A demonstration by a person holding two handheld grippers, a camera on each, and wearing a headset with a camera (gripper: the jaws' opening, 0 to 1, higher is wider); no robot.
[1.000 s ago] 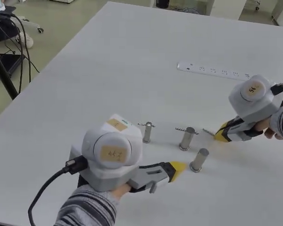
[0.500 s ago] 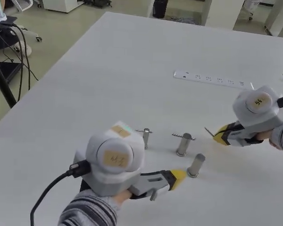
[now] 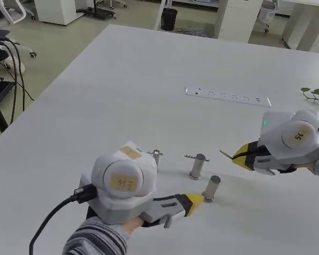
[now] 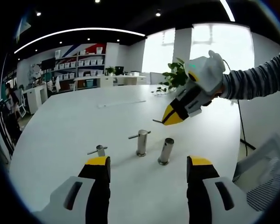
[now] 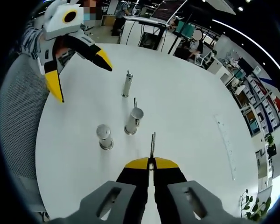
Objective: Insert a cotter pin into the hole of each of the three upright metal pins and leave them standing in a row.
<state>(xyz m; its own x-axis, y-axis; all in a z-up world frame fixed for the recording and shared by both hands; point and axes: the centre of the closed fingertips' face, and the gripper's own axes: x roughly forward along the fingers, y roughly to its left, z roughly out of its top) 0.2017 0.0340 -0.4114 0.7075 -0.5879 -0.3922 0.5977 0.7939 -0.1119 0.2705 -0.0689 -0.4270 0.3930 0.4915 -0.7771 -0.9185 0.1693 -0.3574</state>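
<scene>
White tabletop (image 3: 122, 90) carries everything.

On the near side, the left gripper (image 3: 195, 199) sits low over the tabletop. Its jaws are spread wide with nothing between them, clear in the left gripper view. The tips are just short of the third metal pin (image 3: 211, 188), not touching it.

To the right of the pins, the right gripper (image 3: 237, 158) is off the tabletop. Its jaws are clenched on the loose cotter pin (image 3: 226, 154), which pokes straight out past the tips. It is in the air, pointing toward the pins and touching none of them.

Flat at the back is a white power strip (image 3: 227, 96), well apart from the pins.

All three metal pins are upright:
- The first metal pin (image 3: 156, 157) is furthest left in the head view, beside the left gripper's body.
- The second metal pin (image 3: 197, 166) is to its right.
- The third metal pin is just beside the second but nearer the person, so it is off the line of the other two.

Cotter pins:
- The second cotter pin (image 3: 194, 157) runs crosswise through the top of the second metal pin.
- The first cotter pin (image 4: 93, 152) looks to be through the first metal pin too, but it's small, so not fully sure it's seated.
- The third metal pin's top is bare.
</scene>
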